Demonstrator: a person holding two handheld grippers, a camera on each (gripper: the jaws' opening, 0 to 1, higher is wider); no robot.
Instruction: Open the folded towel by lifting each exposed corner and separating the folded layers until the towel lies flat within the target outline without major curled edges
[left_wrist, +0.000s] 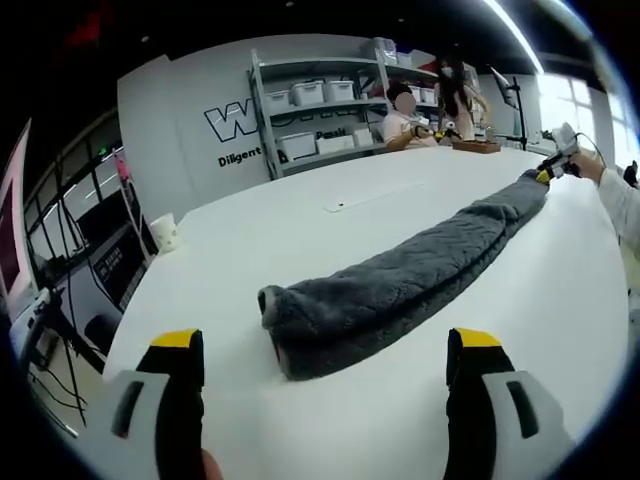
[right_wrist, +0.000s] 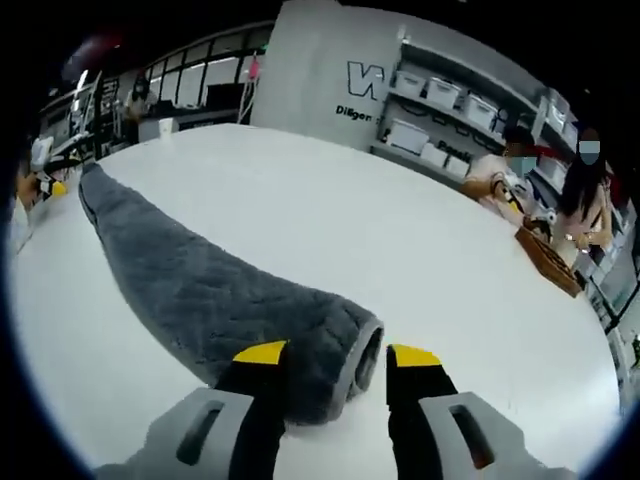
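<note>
While the grey towel lay folded in a long band across the middle of the white table, both the left gripper and right gripper stood spread at opposite ends, so each should pinch only the top layer before lifting.

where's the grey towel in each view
left gripper view: the grey towel runs from lower centre, just beyond the open left gripper, up to the right gripper at upper right.
right gripper view: it runs from upper left down to the right gripper, jaws straddling its near end.
shared landmark: the storage shelves.
</note>
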